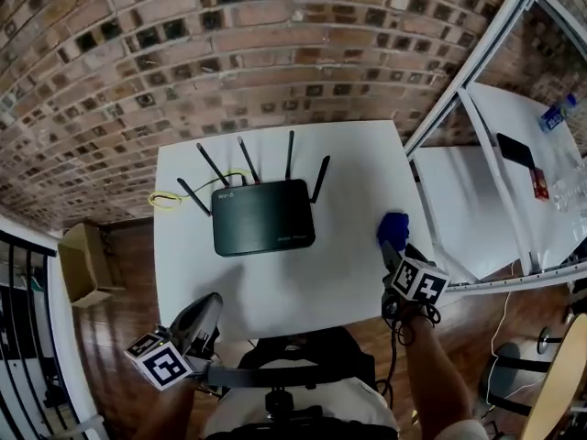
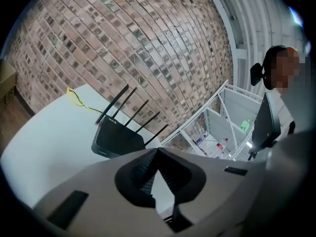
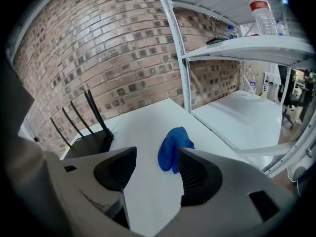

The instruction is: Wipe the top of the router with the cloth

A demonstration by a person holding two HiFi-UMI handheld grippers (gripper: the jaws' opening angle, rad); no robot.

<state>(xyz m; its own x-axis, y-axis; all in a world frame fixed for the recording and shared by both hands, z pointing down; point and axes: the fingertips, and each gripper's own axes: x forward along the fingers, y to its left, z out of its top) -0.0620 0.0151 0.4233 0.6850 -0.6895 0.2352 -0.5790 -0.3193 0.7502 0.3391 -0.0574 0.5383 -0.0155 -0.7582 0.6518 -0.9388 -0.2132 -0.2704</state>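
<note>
The black router [image 1: 263, 216] with several upright antennas lies flat at the middle of the white table [image 1: 348, 282]; it also shows ahead of the left gripper [image 2: 116, 137] and at the far left of the right gripper view [image 3: 86, 144]. A crumpled blue cloth [image 1: 393, 227] lies near the table's right edge. My right gripper [image 1: 393, 250] is open just short of the cloth [image 3: 173, 147], which lies beyond its fingertips, untouched. My left gripper [image 1: 206, 310] hovers at the table's near left edge, its tips [image 2: 157, 152] meeting with nothing between them.
A yellow cable [image 1: 165, 200] loops off the table's far left corner. A cardboard box [image 1: 83, 264] stands on the wooden floor at left. White metal shelving [image 1: 477, 71] stands close on the right, bearing a bottle [image 3: 261, 11] and small items. A brick wall backs the table.
</note>
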